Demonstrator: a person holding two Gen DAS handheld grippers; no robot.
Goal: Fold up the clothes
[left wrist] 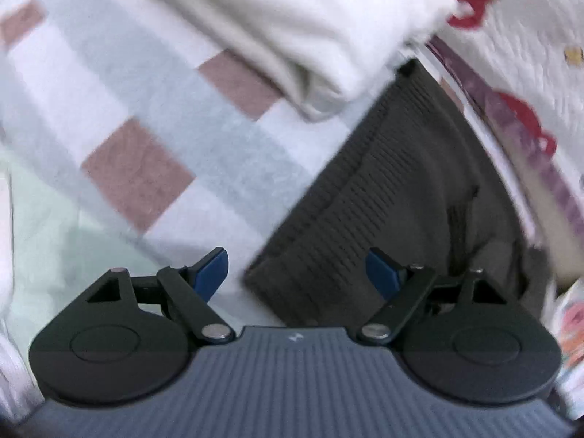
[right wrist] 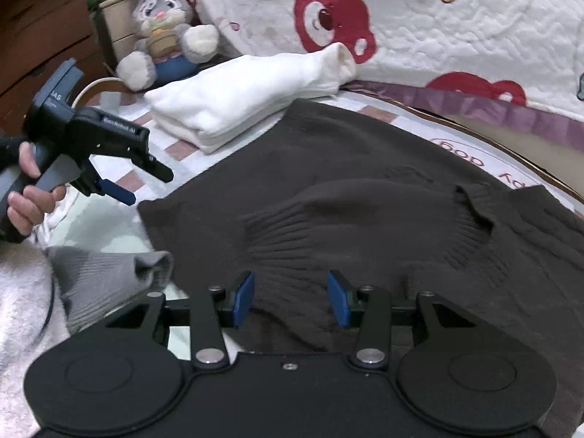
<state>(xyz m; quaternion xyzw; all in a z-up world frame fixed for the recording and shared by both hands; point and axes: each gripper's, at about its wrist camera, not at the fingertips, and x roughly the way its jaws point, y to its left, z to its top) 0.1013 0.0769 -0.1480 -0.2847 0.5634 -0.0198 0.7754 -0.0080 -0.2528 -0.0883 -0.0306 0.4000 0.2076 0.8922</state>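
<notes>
Ahead of the gripper a checked bedsheet [right wrist: 131, 179] runs to a white quilt with red bears [right wrist: 419, 18], a plush rabbit [right wrist: 164, 25] and brown wooden drawers [right wrist: 40, 33] at far left.

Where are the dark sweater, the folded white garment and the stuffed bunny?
dark sweater [right wrist: 365, 211], right wrist view, its ribbed middle.
white garment [right wrist: 248, 98], right wrist view, top of the folded stack.
bunny [right wrist: 160, 18], right wrist view, its chest.

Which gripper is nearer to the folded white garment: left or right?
Left. The left gripper hangs open beside the dark sweater's corner, just short of the folded white garment. The right gripper sits open at the sweater's near edge, farther away.
</notes>
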